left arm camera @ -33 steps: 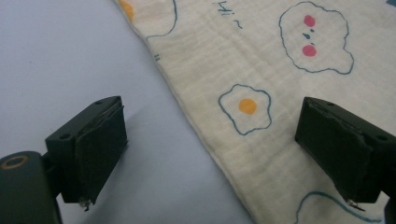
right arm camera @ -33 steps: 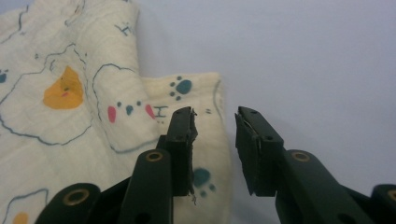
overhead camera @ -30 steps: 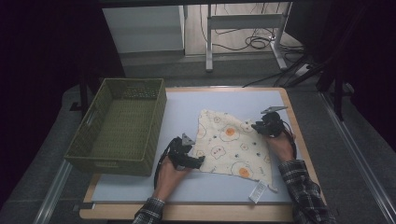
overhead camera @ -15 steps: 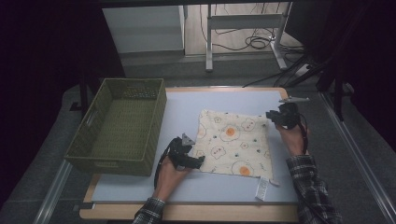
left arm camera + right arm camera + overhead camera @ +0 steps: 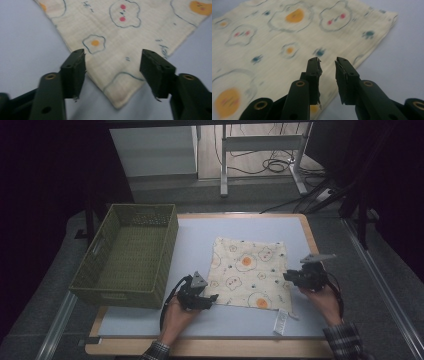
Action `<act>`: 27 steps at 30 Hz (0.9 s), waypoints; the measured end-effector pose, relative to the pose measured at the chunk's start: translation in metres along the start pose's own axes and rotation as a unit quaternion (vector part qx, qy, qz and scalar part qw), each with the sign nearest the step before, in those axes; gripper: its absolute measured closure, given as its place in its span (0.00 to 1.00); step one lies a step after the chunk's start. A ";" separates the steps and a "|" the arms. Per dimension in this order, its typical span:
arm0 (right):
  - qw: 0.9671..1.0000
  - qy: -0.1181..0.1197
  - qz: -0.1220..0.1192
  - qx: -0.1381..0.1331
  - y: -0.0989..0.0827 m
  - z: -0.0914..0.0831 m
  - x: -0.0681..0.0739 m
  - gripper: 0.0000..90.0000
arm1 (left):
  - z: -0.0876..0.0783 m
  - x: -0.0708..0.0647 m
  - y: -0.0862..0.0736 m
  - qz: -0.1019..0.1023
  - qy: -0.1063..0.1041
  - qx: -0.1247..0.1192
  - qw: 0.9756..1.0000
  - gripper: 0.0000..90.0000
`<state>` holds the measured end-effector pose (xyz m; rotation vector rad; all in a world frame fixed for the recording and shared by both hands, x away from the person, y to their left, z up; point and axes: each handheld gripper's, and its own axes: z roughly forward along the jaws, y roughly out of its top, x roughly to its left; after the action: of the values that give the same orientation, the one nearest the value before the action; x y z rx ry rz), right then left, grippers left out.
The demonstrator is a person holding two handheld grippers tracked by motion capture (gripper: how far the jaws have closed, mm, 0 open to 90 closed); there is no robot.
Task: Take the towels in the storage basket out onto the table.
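A cream cloth printed with fried eggs lay flat at the centre of the desk. The left hand-held gripper, at its lower-left corner, had just been closing, the corner between unclenched jaws. The right hand-held gripper, by its right edge, gaped narrowly, grasping nothing. A green basket sat left.

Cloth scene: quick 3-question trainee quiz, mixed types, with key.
1. True or false: the cloth lies inside the basket.
2. Which part of the cloth sits between the left tongs? A) a corner B) the white tag C) the middle
3. Fill in: the right tongs hover near the cloth's ___ edge in the high view.

Key: 1 false; 2 A; 3 right.
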<state>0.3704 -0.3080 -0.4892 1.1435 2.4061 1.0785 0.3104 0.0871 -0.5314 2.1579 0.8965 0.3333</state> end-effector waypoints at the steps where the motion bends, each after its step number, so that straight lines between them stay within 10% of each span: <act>1: 1.000 0.006 0.000 0.003 -0.008 -0.008 0.007 0.81 | -0.004 -0.001 -0.004 0.001 -0.003 -0.004 1.000 0.48; 13: 0.999 0.015 -0.019 0.040 -0.061 -0.029 0.050 0.72 | -0.001 -0.002 -0.017 -0.005 -0.010 -0.009 1.000 0.60; 18: 0.999 0.018 -0.003 0.027 -0.069 -0.025 0.051 0.96 | 0.000 -0.006 -0.017 -0.008 -0.028 -0.012 0.999 0.94; 27: 1.000 0.022 -0.012 0.015 -0.074 -0.046 0.062 0.97 | -0.023 -0.016 -0.024 -0.010 -0.064 -0.013 0.998 0.97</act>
<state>0.2647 -0.3151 -0.5062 1.1089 2.4706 1.0761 0.2759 0.0999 -0.5324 2.1192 0.8363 0.1929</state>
